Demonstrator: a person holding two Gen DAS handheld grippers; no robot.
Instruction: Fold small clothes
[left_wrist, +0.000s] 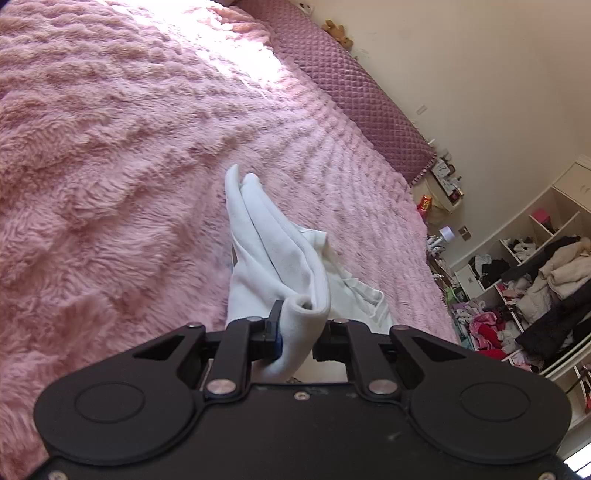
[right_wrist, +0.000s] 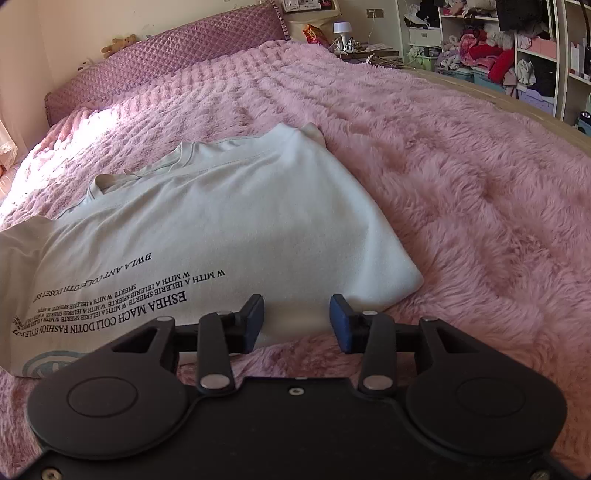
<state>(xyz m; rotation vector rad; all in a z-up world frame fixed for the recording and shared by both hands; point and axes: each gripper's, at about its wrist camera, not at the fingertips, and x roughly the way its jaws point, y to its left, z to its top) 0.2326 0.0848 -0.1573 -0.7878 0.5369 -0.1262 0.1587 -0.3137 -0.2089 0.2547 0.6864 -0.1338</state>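
Observation:
A pale white T-shirt with black printed lettering lies partly folded on the pink plush blanket, its collar toward the headboard. My right gripper is open just over the shirt's near folded edge, its blue pads apart with cloth below them and nothing pinched. In the left wrist view a bunched fold of the same white T-shirt rises off the blanket into my left gripper, which is shut on it. The cloth hides its right fingertip.
A purple quilted headboard with a small teddy bear runs along the wall. Past the bed's far side stand a cluttered nightstand and white shelves stuffed with clothes.

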